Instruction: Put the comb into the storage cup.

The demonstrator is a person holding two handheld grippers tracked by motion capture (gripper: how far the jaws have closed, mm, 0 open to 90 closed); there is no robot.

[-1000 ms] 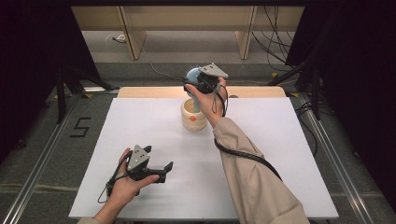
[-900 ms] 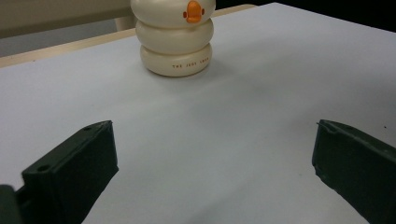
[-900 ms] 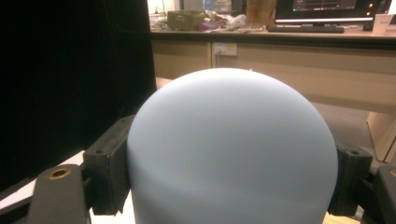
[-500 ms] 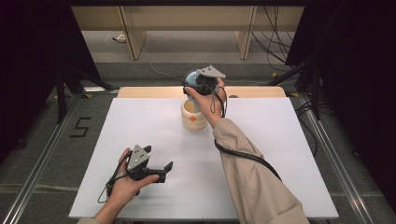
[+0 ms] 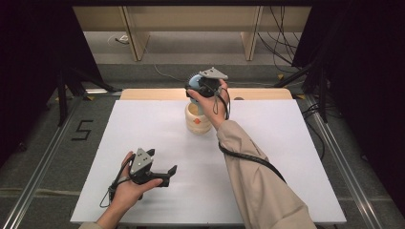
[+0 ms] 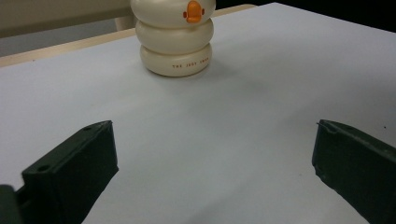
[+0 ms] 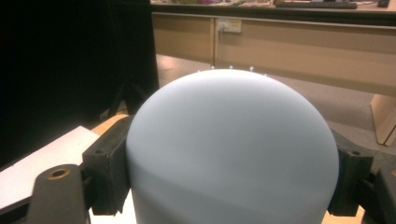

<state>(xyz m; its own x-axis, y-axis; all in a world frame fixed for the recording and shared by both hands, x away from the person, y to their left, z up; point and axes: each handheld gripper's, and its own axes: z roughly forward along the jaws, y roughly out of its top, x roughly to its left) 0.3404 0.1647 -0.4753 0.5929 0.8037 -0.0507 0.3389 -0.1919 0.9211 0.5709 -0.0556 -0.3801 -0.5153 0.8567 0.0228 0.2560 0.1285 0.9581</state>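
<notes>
A cream container point(image 5: 198, 121) made of stacked rings stands on the white table point(image 5: 286, 167) at the middle back. In the left gripper view this container point(image 6: 175, 42) shows an orange beak on its side. My right gripper point(image 5: 197, 87) hangs just above it, shut on a pale blue dome point(image 5: 193, 80). In the right gripper view the dome point(image 7: 233, 149) sits between both jaws, rounded end away from the camera. My left gripper point(image 5: 168, 175) rests near the table's front left, jaws wide open with nothing between them point(image 6: 215, 135), pointing toward the container.
A wooden strip point(image 5: 143, 94) runs along the table's back edge. Behind it are wooden desk legs point(image 5: 136, 38) and loose cables point(image 5: 282, 43) on the floor. Black curtains hang on both sides. A "5" point(image 5: 82, 130) is marked on the floor at the left.
</notes>
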